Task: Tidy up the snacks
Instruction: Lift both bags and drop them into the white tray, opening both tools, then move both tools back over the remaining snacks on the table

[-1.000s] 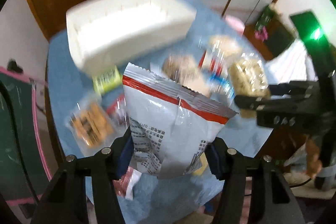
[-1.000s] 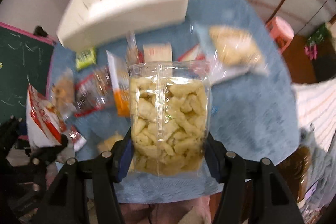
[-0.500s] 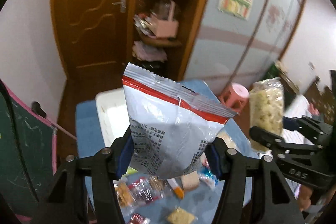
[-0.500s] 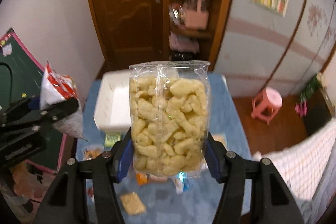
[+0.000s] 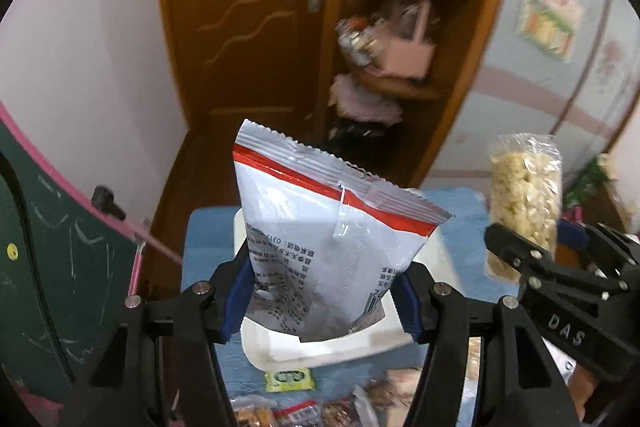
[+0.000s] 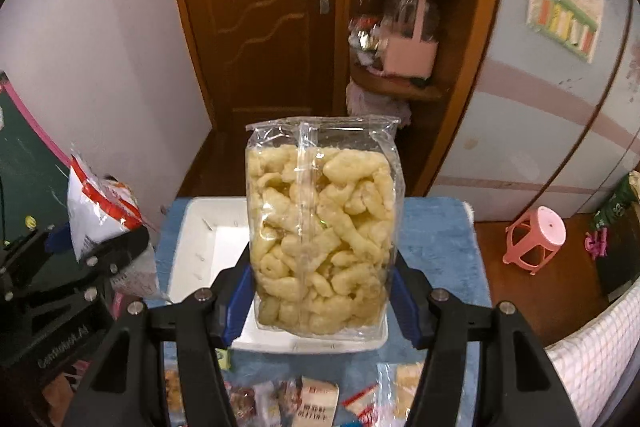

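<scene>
Table: a table under a light blue fuzzy cloth (image 6: pixel 440 251) carries everything; the far half bears the bin, the near edge a scatter of loose small snack packets (image 6: pixel 316 403)
Bin: an open white rectangular plastic bin (image 6: pixel 200 247) sits on the cloth straight ahead of both grippers, its inside bare where it shows; this looks like the place the snacks go
Step in hand: carry stage, each gripper bringing one bag toward the bin, neither bag in it yet
Puff bag: a clear plastic bag of pale yellow puffed snacks (image 6: pixel 324 247) stands upright between the blue pads of the right gripper (image 6: pixel 320 303), held in front of the bin's near right part
Foil bag: a silver foil snack bag with a red stripe and black print (image 5: pixel 324 247) is held by its lower half in the left gripper (image 5: pixel 320 303), its top leaning right, in front of the bin's left part
Jaws: both stand about half open, pads pressed on the sides of their bags
Pose: both grippers point steeply down toward the bin, side by side, left one just left of the right, each visible in the other's view
Next move: judged, lower each bag past the rim into its own part of the bin, then let go; the grippers are near each other, so keep them from bumping
Small green packet (image 5: pixel 290 379): lies on the cloth just before the bin's near rim, still to be sorted
</scene>
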`<state>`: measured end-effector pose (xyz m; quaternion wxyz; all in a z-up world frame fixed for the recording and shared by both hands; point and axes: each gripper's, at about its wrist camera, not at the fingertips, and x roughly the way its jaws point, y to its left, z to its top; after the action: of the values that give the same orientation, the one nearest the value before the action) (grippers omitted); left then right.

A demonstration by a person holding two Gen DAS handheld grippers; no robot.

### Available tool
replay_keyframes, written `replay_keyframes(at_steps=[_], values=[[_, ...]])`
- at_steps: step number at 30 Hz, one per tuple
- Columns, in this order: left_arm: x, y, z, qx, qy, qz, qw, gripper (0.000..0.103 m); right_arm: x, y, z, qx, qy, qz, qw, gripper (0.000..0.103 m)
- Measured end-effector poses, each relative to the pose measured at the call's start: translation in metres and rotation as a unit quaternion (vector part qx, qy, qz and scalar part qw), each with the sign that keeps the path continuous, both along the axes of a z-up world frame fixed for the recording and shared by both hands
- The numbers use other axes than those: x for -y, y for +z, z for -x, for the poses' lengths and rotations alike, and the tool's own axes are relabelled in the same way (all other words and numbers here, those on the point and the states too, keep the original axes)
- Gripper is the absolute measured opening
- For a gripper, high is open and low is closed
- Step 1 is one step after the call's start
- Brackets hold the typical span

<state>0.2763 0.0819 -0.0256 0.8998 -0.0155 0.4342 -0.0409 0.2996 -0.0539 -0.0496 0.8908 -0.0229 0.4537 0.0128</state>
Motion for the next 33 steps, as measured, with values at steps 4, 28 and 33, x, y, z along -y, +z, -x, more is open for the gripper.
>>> replay_keyframes(at_steps=[4,28,33], values=[[0.005,-0.048,-0.034,-0.049,0.022,-0.041,0.9977,0.079,-0.006,-0.054,-0.031,-0.051,0.021,0.016,0.998,0.061],[0.001,-0.041,0.006,-0.057,-0.021,-0.007,0.9981,0.087,-0.003,-0.086,0.008,-0.068,0.016,-0.035,0.997,0.090],[0.004,-0.014,0.044,-0.020,-0.040,-0.019,0.9988,0.087,-0.001,-0.076,0.037,-0.064,0.002,-0.035,0.997,0.090]])
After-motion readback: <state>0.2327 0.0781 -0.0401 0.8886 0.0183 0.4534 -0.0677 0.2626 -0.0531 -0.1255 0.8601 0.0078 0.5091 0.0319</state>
